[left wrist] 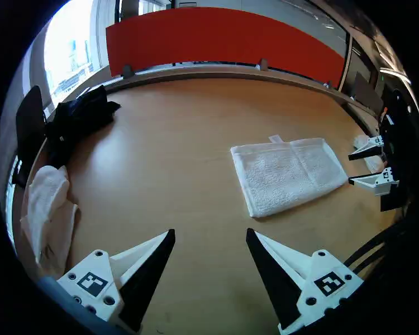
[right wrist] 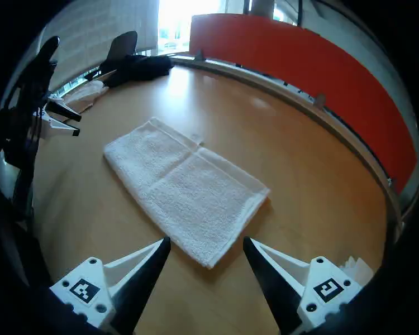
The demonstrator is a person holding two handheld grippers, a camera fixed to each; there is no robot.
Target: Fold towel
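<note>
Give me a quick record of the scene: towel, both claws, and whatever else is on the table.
towel: white, folded, flat on the table
left claw: open, off the towel
right claw: open, towel's near corner just ahead
other items: black garment, white cloth, by the table's edge
backdrop: red panel

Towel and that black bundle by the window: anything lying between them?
No: in the left gripper view, bare wooden table separates towel from black bundle.
</note>
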